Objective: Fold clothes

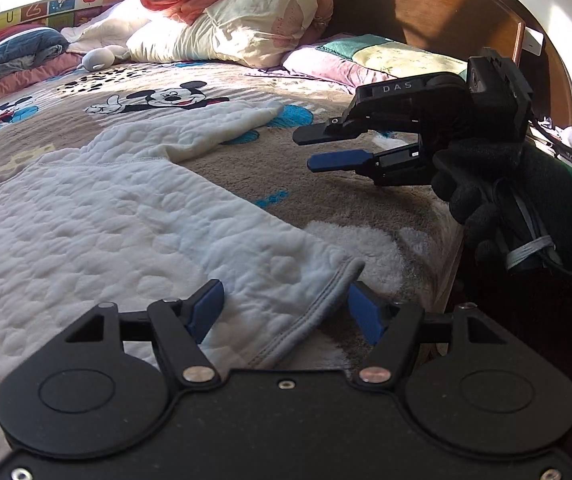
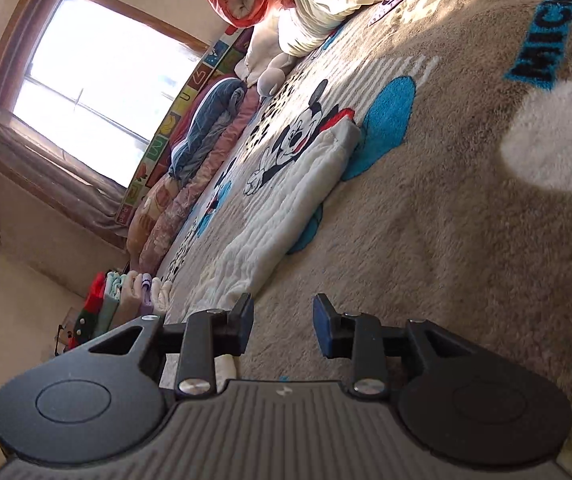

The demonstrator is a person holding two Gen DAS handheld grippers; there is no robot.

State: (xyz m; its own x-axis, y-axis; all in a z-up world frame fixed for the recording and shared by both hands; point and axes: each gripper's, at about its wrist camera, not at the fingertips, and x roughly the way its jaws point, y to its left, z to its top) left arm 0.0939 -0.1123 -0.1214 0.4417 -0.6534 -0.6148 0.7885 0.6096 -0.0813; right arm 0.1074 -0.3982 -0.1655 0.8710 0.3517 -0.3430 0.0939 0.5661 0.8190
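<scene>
A white quilted garment lies spread flat on the Mickey Mouse blanket that covers the bed. One sleeve stretches away toward the pillows. My left gripper is open, its blue fingers on either side of the garment's grey-edged hem corner, near the bed's edge. My right gripper, held by a black-gloved hand, hovers open above the blanket, to the right of the sleeve. In the right wrist view the right gripper has nothing between its fingers, and the sleeve lies ahead.
Bundled quilts and pillows are piled at the head of the bed before a wooden headboard. A grey plush toy and folded blankets line the far side. A stack of folded clothes stands below a window.
</scene>
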